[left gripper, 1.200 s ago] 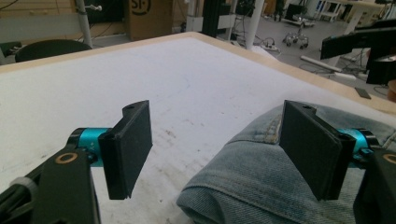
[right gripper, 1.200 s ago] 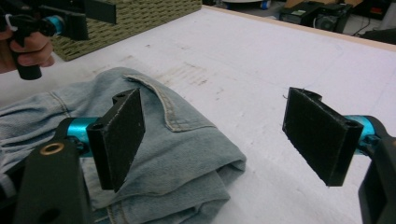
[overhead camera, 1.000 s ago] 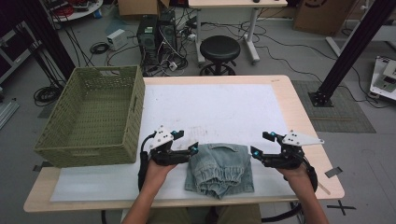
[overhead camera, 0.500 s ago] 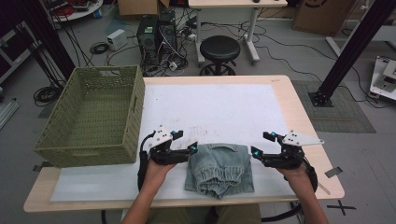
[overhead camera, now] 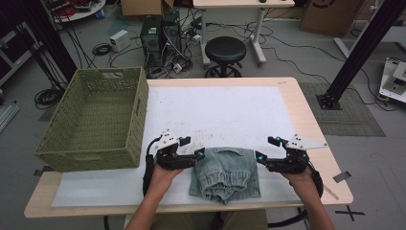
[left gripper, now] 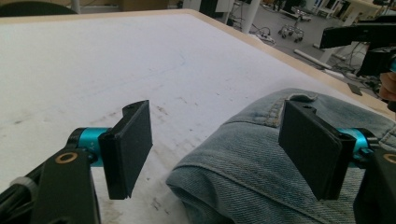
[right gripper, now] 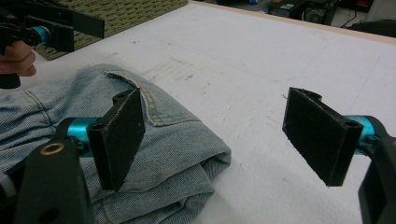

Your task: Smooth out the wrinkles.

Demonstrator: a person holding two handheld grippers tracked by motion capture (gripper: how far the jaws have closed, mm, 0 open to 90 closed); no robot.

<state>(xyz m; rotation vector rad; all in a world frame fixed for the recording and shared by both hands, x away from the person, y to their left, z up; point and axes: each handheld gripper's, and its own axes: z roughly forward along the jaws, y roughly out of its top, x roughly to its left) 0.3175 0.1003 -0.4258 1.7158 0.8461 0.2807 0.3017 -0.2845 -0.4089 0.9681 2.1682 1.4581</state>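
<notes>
- Left gripper (overhead camera: 199, 155): black body, teal collars behind flat black pads (left gripper: 127, 148), brass-ringed screw, grey three-cornered top plate, black cable
- Right gripper (overhead camera: 258, 157): same build
- Forearms bare, no sleeves

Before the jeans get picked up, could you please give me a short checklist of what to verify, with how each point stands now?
1. Left tool open: ok, jaws stand wide apart in the left gripper view.
2. Right tool open: ok, jaws wide apart.
3. Each tool at its own side of the folded jeans: ok, one at the left edge, one at the right.
4. Denim between the jaws: cannot tell; in both gripper views one jaw overlaps the fabric, the other sits over bare white mat.
5. Basket ready to receive: ok, it looks empty, left of the mat.
</notes>
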